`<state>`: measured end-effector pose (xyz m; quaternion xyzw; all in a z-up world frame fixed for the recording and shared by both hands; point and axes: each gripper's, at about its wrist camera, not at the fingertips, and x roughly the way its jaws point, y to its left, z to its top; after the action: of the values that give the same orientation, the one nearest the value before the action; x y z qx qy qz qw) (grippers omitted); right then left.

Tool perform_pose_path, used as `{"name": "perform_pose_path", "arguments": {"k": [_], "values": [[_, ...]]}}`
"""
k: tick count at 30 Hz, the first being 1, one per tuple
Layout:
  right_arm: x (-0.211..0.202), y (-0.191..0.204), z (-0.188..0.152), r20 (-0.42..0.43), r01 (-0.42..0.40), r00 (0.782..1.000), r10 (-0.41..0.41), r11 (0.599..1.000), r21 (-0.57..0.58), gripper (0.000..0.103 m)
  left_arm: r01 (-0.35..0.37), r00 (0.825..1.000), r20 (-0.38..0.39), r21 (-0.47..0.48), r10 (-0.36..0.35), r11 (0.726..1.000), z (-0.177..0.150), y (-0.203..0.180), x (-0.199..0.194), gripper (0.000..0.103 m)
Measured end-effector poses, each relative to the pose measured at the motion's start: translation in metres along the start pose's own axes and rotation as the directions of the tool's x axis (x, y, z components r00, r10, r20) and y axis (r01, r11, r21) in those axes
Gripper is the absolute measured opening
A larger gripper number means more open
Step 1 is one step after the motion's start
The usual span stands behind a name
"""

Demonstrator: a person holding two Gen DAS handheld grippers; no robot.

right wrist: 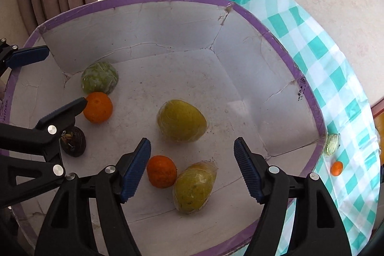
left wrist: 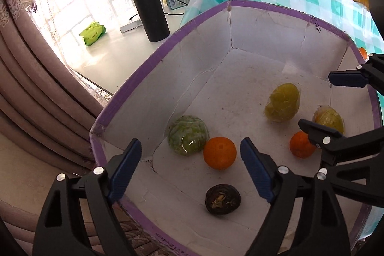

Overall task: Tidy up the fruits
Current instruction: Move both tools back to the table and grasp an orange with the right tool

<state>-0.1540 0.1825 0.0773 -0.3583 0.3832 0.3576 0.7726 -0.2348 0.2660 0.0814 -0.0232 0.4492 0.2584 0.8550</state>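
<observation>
Orange fruit (left wrist: 219,152) glossy, round, in white box (left wrist: 192,68) w/ purple rim; both claws (left wrist: 192,167) (right wrist: 192,167) released, empty.

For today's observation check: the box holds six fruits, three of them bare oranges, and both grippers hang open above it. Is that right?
Not quite. The box holds two bare oranges, not three; the third orange lies outside on the checked cloth, as the right wrist view shows. The rest stands: left gripper, right gripper.
</observation>
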Motion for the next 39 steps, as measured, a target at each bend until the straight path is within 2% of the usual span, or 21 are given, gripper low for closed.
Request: {"name": "perform_pose_path", "arguments": {"k": [7,11,13,16,18,20,22,25,27,28,30,32,34,35,36,37,39], "values": [[-0.015,-0.014,-0.011,0.079,-0.024,0.997,0.019,0.998,0.055,0.079,-0.037,0.999,-0.003,0.008,0.037,0.999,0.001,-0.006,-0.003,0.095],[-0.035,-0.023,-0.022,0.170,-0.046,0.985,0.027,0.993,0.110,0.082,-0.027,0.999,0.044,-0.032,0.029,0.999,0.003,-0.006,-0.018,0.098],[-0.046,-0.033,-0.030,0.234,-0.077,0.971,0.037,0.984,0.163,0.085,-0.022,0.995,0.100,-0.054,0.027,0.998,0.004,-0.009,-0.030,0.101],[-0.068,-0.052,-0.048,0.363,-0.117,0.931,0.018,0.961,0.253,0.085,-0.019,0.979,0.203,-0.068,0.032,0.998,0.008,-0.017,-0.052,0.101],[-0.085,-0.067,-0.066,0.449,-0.136,0.893,-0.018,0.942,0.308,0.086,0.004,0.952,0.305,-0.073,0.018,0.997,0.008,-0.025,-0.073,0.101],[-0.099,-0.080,-0.087,0.507,-0.120,0.857,-0.090,0.923,0.366,0.086,0.048,0.912,0.409,-0.048,-0.024,0.998,0.007,-0.037,-0.094,0.101],[-0.106,-0.094,-0.110,0.533,-0.107,0.833,-0.148,0.902,0.417,0.086,0.092,0.869,0.488,0.007,-0.084,0.996,0.006,-0.057,-0.112,0.101],[-0.108,-0.121,-0.147,0.534,-0.103,0.816,-0.222,0.852,0.513,0.086,0.202,0.812,0.545,0.077,-0.211,0.976,0.005,-0.090,-0.131,0.101],[-0.105,-0.142,-0.171,0.514,-0.094,0.812,-0.278,0.805,0.585,0.086,0.310,0.764,0.563,0.107,-0.314,0.945,0.005,-0.112,-0.139,0.101],[-0.103,-0.150,-0.181,0.494,-0.082,0.815,-0.302,0.784,0.615,0.086,0.351,0.752,0.556,0.118,-0.355,0.929,0.005,-0.125,-0.141,0.101],[-0.095,-0.167,-0.198,0.440,-0.041,0.832,-0.338,0.754,0.656,0.086,0.418,0.745,0.492,0.182,-0.450,0.890,0.011,-0.156,-0.137,0.101],[-0.087,-0.180,-0.211,0.382,0.020,0.840,-0.384,0.727,0.687,0.086,0.458,0.746,0.424,0.233,-0.513,0.858,0.017,-0.188,-0.126,0.101],[-0.077,-0.195,-0.226,0.322,0.064,0.850,-0.417,0.689,0.722,0.086,0.506,0.730,0.377,0.263,-0.570,0.821,0.019,-0.218,-0.110,0.101],[-0.071,-0.203,-0.233,0.284,0.087,0.858,-0.429,0.665,0.741,0.086,0.520,0.736,0.336,0.276,-0.588,0.809,0.020,-0.234,-0.101,0.101],[-0.065,-0.212,-0.238,0.247,0.107,0.866,-0.434,0.643,0.758,0.086,0.521,0.753,0.291,0.282,-0.590,0.805,0.020,-0.250,-0.089,0.101],[-0.058,-0.221,-0.243,0.216,0.120,0.875,-0.434,0.625,0.771,0.086,0.517,0.767,0.262,0.289,-0.586,0.806,0.022,-0.264,-0.080,0.101],[-0.047,-0.239,-0.252,0.158,0.149,0.886,-0.436,0.590,0.794,0.086,0.500,0.783,0.253,0.289,-0.568,0.817,0.025,-0.285,-0.059,0.101]]}}
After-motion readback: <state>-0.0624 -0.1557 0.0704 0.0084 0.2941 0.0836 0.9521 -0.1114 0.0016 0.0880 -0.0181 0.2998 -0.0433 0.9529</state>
